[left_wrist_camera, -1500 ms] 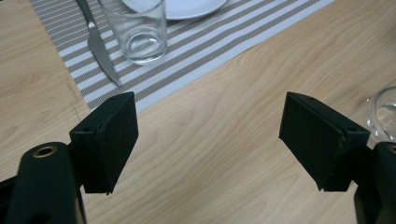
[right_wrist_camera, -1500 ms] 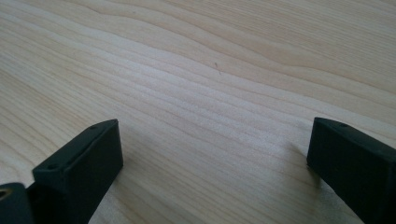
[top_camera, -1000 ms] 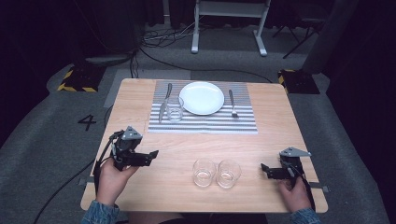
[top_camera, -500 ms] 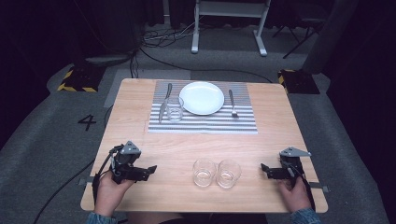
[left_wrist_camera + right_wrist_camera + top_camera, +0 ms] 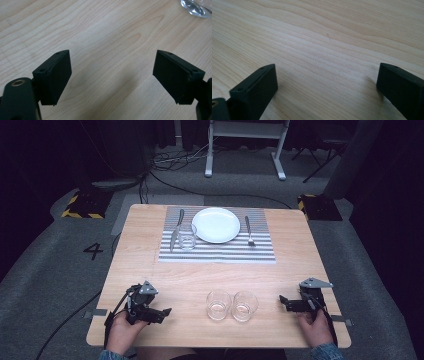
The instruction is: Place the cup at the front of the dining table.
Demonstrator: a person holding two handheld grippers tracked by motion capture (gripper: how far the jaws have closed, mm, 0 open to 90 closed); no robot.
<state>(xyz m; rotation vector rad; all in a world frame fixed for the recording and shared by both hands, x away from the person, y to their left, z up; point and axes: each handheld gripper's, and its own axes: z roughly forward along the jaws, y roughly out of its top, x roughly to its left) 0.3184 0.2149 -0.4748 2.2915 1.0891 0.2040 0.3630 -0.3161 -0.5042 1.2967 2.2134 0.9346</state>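
Note:
My left gripper [image 5: 164, 312] rests low over the wooden table [image 5: 150, 265] near its front left, jaws wide apart with bare wood between them [image 5: 112, 82]. My right gripper [image 5: 284, 301] sits at the front right, also open over bare wood [image 5: 325, 85]. Two clear glasses stand side by side between the grippers, the left glass [image 5: 218, 304] and the right glass [image 5: 244, 306]. The base of a glass [image 5: 196, 7] shows at the top right of the left gripper view.
At the back, a striped placemat [image 5: 220, 251] carries a white plate [image 5: 216, 224], a knife [image 5: 176, 229], a fork [image 5: 248, 231] and a third glass [image 5: 187, 237]. Dark floor, cables and a white stand base [image 5: 245, 135] lie beyond the table.
My left gripper has come down and toward the front edge, settling low over the table. The right gripper has stayed where it was.

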